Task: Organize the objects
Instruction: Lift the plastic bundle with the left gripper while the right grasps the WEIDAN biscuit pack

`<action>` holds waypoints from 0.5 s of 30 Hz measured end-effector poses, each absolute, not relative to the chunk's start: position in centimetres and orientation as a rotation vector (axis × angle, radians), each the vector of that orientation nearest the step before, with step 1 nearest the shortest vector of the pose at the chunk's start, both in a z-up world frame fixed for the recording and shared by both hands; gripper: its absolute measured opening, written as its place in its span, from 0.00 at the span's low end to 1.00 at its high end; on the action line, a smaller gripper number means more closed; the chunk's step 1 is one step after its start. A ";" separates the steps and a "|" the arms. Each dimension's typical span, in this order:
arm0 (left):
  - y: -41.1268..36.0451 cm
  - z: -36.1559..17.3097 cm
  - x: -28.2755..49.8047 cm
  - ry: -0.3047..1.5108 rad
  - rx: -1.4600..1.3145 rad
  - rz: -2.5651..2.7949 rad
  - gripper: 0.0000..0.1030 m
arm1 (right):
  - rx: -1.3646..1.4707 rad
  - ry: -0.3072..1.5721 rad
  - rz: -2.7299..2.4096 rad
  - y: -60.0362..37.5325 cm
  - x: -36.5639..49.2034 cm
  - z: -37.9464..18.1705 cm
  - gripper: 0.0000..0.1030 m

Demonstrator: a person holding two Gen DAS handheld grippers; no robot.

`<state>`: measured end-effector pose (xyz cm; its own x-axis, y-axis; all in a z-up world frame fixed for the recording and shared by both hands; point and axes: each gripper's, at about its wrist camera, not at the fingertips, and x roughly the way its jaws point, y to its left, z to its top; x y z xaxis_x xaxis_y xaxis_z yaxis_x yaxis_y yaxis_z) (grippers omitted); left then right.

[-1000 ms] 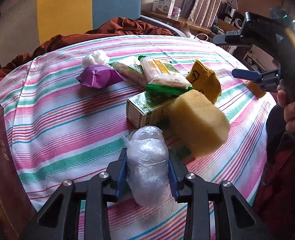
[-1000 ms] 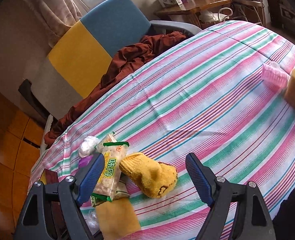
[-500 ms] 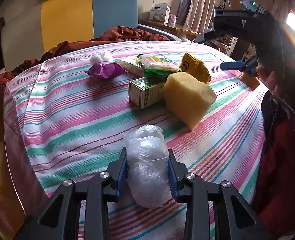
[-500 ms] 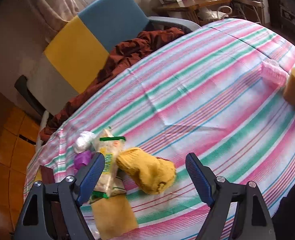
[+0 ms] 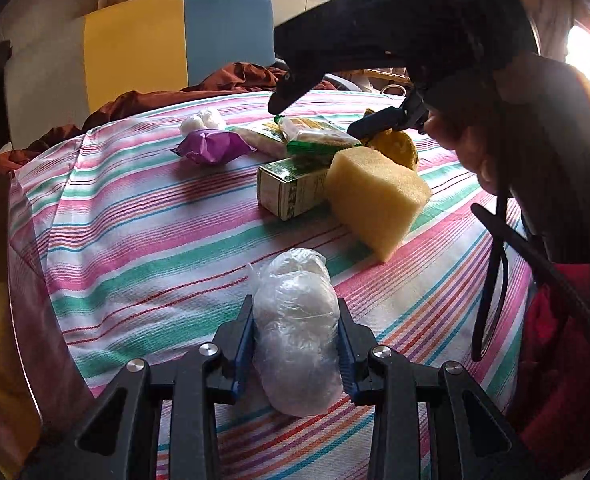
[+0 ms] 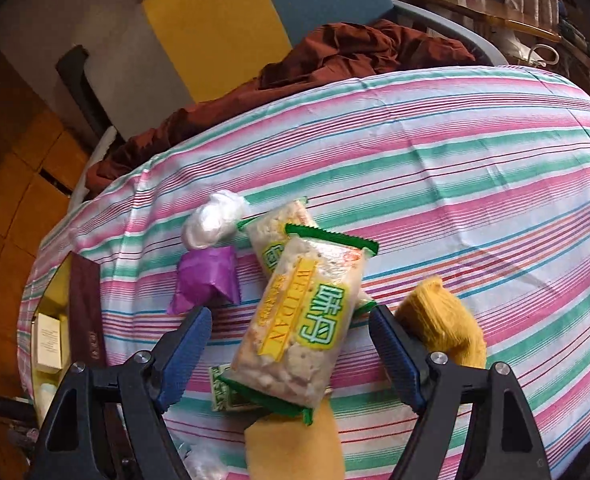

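Left gripper [image 5: 297, 346] clamped on plastic-wrapped bundle [image 5: 297, 332], long axis fwd along fingers; right gripper [image 6: 291, 354] apart.

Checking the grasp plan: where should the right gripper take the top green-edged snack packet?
Across the snack packet's narrow width at mid-length, coming from above. It lies long and flat atop the pile, and the open right gripper already straddles its long sides there, with no pad touching.
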<state>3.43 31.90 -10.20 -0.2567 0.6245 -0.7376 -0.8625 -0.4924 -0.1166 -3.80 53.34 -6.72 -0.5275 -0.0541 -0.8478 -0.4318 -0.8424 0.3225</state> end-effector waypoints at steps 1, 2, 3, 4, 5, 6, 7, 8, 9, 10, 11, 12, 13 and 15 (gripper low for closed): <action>31.9 -10.2 3.4 0.380 -0.920 1.899 0.36 | -1.390 0.768 2.446 53.6 -3.8 -6.9 0.80; 31.8 -10.3 3.4 0.376 -0.918 1.902 0.36 | -1.392 0.785 2.441 53.8 -3.7 -7.1 0.80; 31.8 -10.3 3.4 0.372 -0.918 1.905 0.37 | -1.395 0.789 2.432 54.0 -3.8 -7.2 0.80; 31.8 -10.3 3.4 0.370 -0.917 1.906 0.37 | -1.398 0.789 2.422 54.1 -3.8 -7.4 0.80; 31.8 -10.3 3.4 0.369 -0.916 1.908 0.37 | -1.400 0.798 2.417 54.3 -3.9 -7.5 0.80; 31.8 -10.3 3.4 0.368 -0.915 1.908 0.37 | -1.402 0.815 2.418 54.4 -4.1 -7.6 0.80; 31.8 -10.4 3.4 0.366 -0.914 1.909 0.37 | -1.406 0.819 2.421 54.3 -4.3 -7.6 0.80; 31.7 -10.4 3.5 0.366 -0.913 1.909 0.37 | -1.410 0.801 2.420 54.2 -4.5 -7.7 0.80; 31.8 -10.4 3.5 0.367 -0.913 1.910 0.37 | -1.418 0.774 2.415 54.0 -4.8 -7.8 0.79; 31.8 -10.4 3.5 0.368 -0.913 1.911 0.37 | -1.433 0.746 2.417 53.8 -5.0 -8.0 0.69; 31.8 -10.4 3.5 0.368 -0.913 1.911 0.37 | -1.456 0.708 2.415 53.4 -5.3 -8.2 0.59; 31.8 -10.4 3.5 0.369 -0.912 1.912 0.37 | -1.483 0.667 2.401 53.1 -5.4 -8.5 0.47; 31.8 -10.4 3.5 0.369 -0.912 1.912 0.37 | -1.497 0.632 2.380 53.0 -5.4 -8.7 0.44; 31.8 -10.4 3.6 0.369 -0.913 1.915 0.37 | -1.488 0.638 2.384 53.3 -5.2 -8.6 0.39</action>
<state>3.64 31.79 -10.37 -0.2717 0.6300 -0.7276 -0.8554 -0.5045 -0.1174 -5.19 53.28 -8.63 -0.4420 -0.0123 -0.8969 -0.4372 -0.8702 0.2274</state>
